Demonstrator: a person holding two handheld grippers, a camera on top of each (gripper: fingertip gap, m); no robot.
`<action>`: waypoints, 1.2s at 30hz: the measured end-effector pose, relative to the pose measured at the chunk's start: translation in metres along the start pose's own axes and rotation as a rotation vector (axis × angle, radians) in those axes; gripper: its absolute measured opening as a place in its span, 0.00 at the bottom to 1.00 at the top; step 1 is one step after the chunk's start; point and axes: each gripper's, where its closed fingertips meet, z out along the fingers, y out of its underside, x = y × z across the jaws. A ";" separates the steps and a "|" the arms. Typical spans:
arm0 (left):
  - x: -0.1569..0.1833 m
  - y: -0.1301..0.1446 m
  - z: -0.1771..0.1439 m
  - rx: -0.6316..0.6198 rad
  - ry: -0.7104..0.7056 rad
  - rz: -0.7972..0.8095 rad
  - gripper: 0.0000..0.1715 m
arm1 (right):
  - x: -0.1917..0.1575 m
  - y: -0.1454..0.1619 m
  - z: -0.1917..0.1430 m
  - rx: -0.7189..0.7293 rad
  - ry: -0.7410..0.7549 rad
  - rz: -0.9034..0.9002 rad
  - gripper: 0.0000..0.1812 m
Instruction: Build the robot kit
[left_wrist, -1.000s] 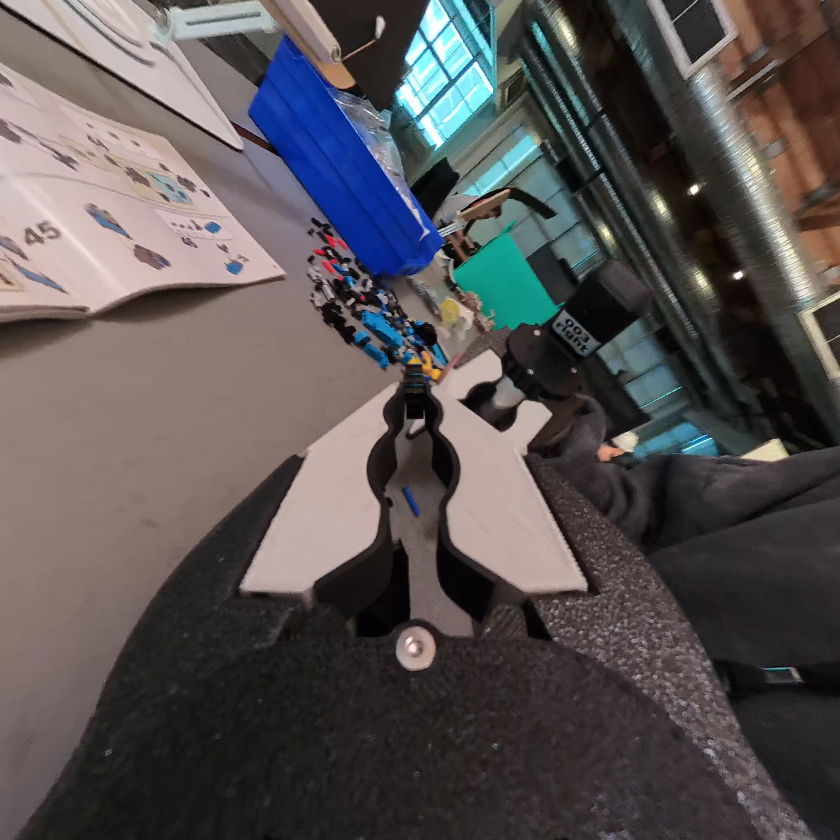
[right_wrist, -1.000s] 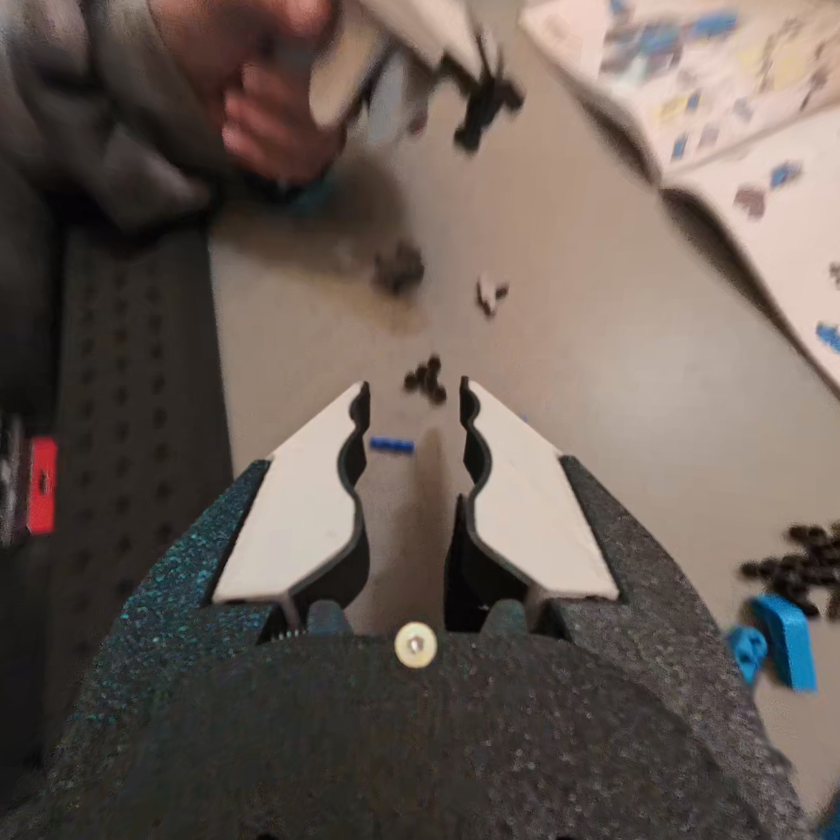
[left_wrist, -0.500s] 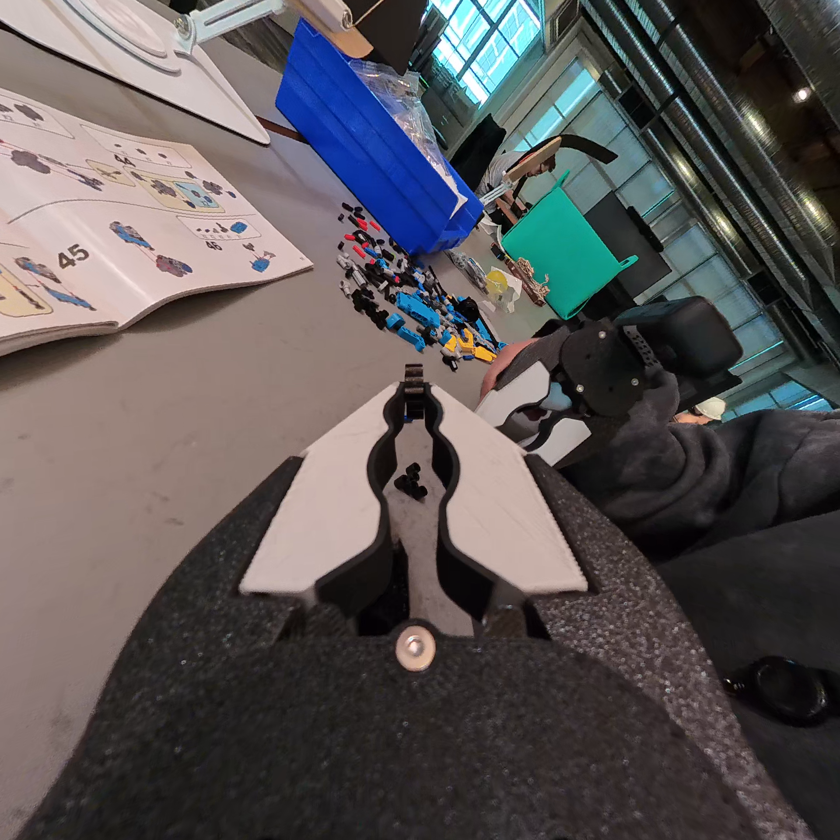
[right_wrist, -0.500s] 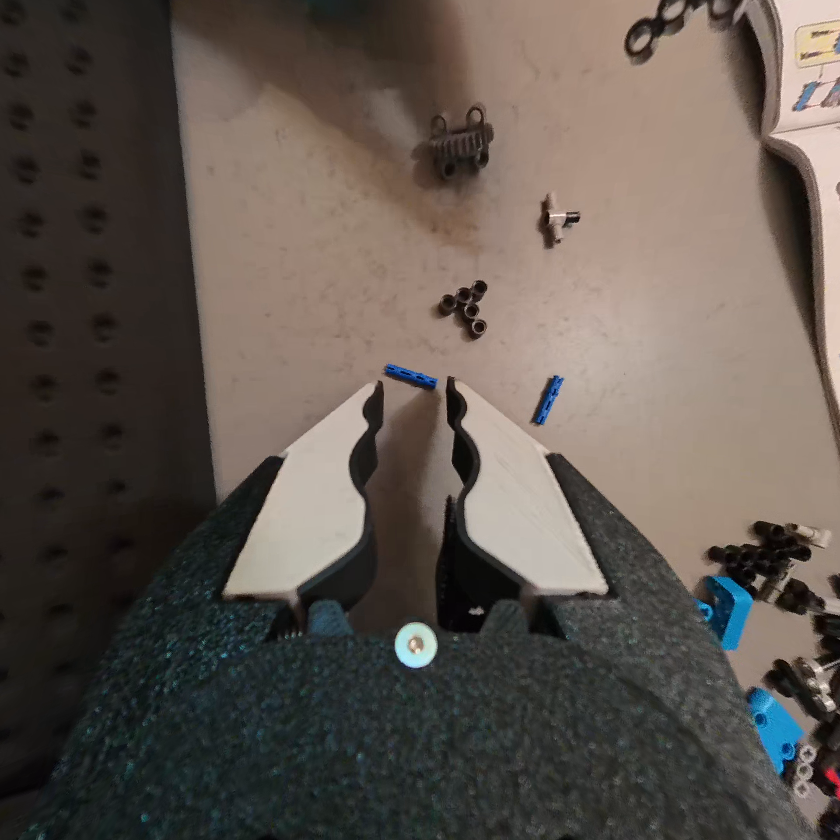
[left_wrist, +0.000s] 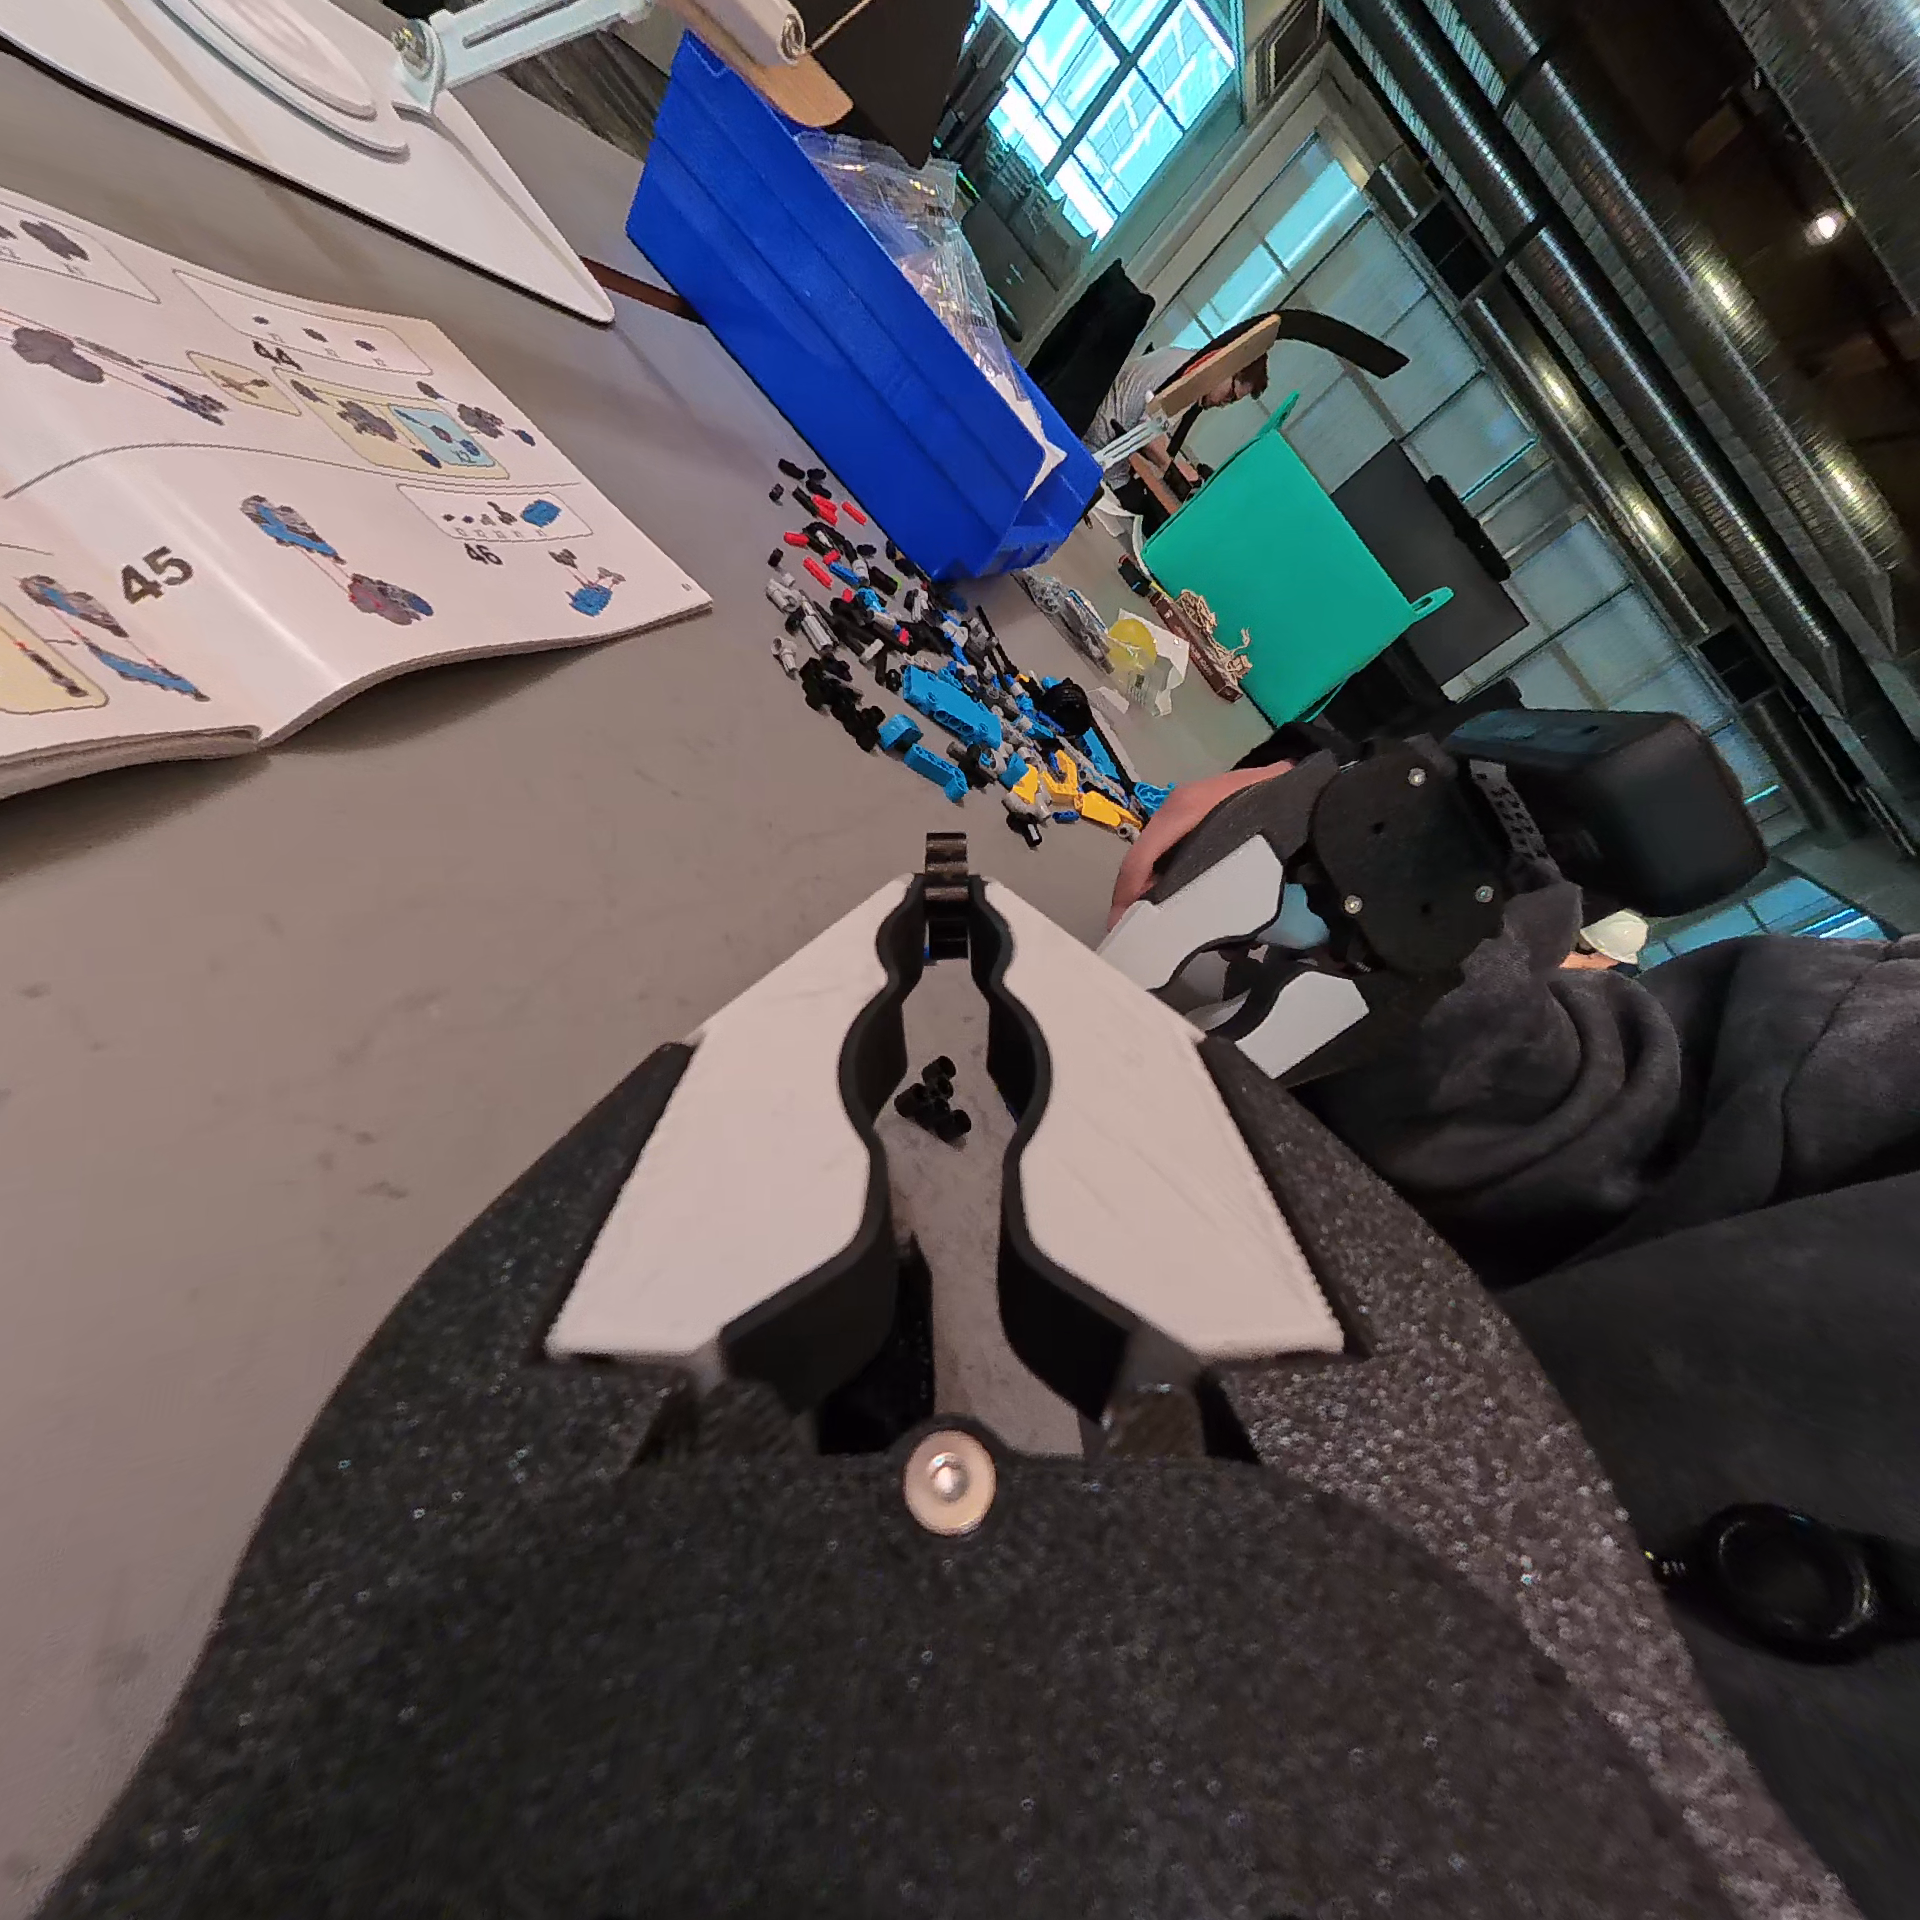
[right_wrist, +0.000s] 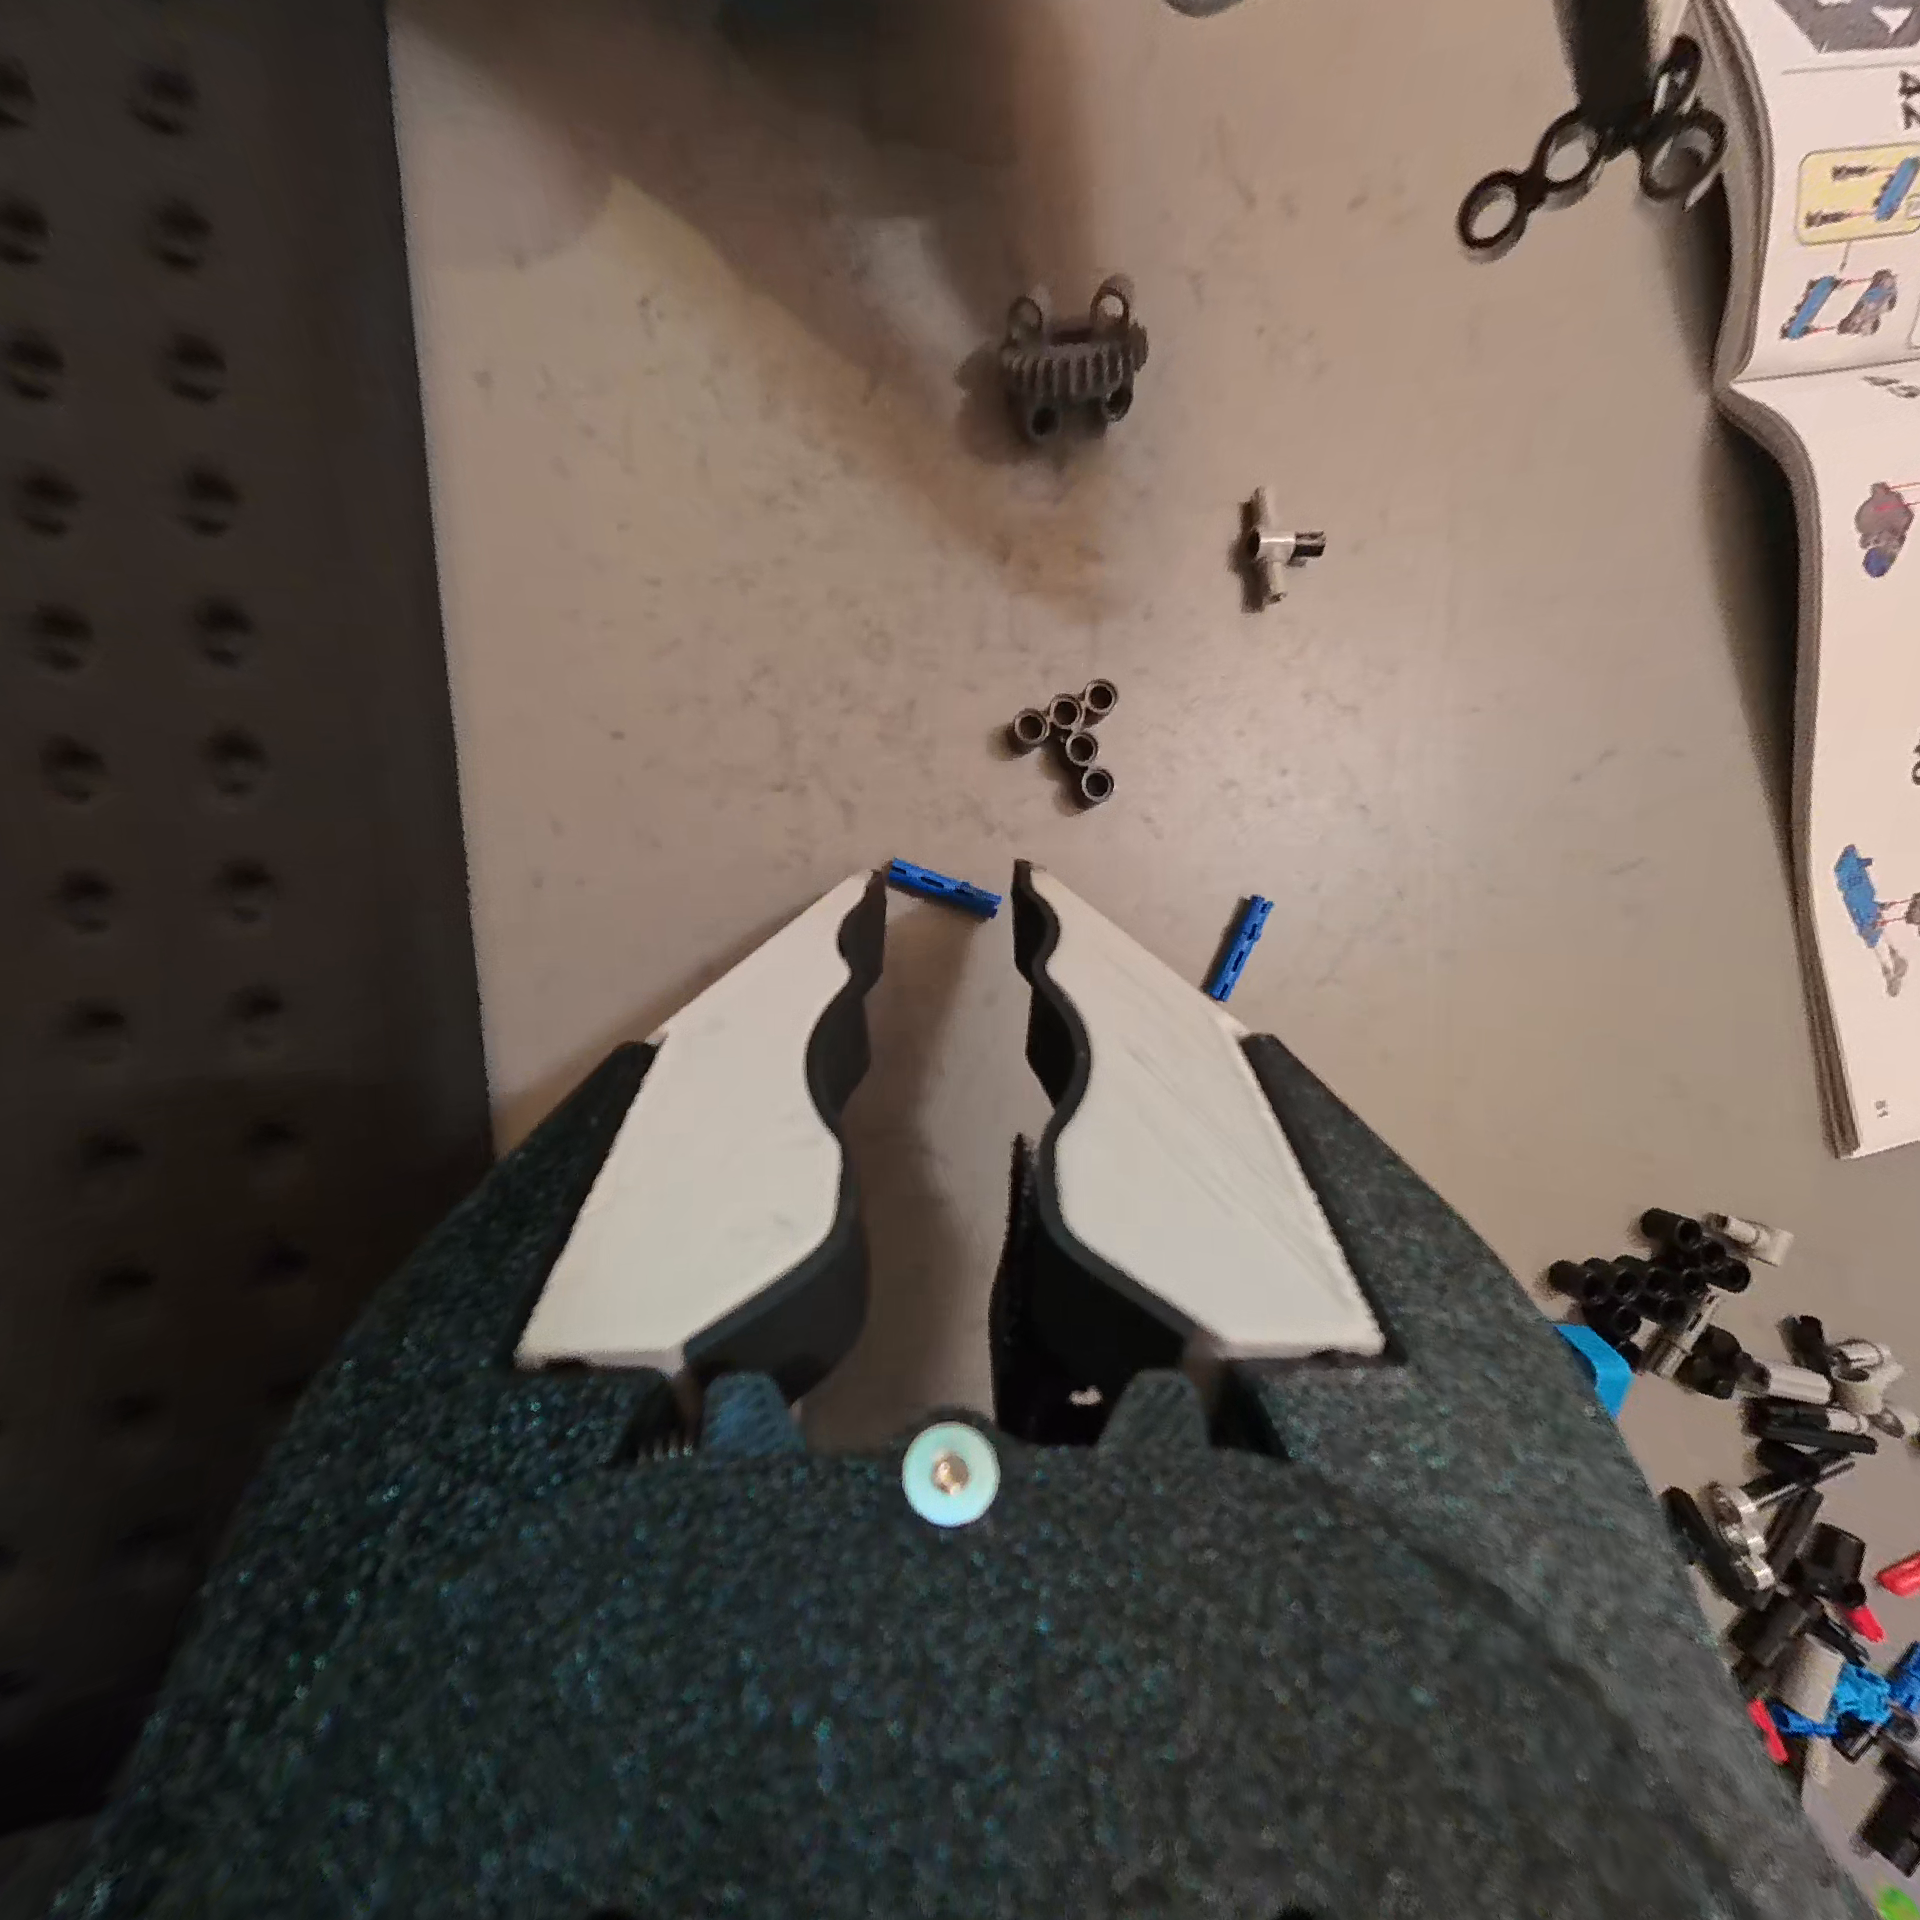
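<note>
Left gripper (left_wrist: 947, 883) clamped on black beam, right gripper (right_wrist: 951, 878) parted over blue pin.
Black beam (left_wrist: 945, 868) pinched end-on at the left tips, clear of the desk (left_wrist: 416, 987). Blue pin (right_wrist: 943, 890) lies crosswise just ahead of the right tips, untouched; grey T-piece (right_wrist: 1068, 740) beyond, second blue pin (right_wrist: 1236, 948) just right.

A blue bin (left_wrist: 852, 322) stood in the upper middle of the left wrist view, an open instruction booklet (left_wrist: 260, 520) lay at left, and a green container (left_wrist: 1278, 582) sat at upper right.
</note>
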 end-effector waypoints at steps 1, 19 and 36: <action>0.000 0.000 0.000 0.002 -0.001 -0.001 0.04 | 0.000 0.000 0.000 -0.002 0.007 0.002 0.14; -0.001 0.000 0.000 0.001 -0.003 -0.005 0.04 | 0.002 0.004 -0.003 0.032 0.046 0.071 0.14; -0.004 0.001 0.000 -0.006 -0.023 0.005 0.04 | -0.008 0.007 0.012 -0.295 -0.186 -0.387 0.09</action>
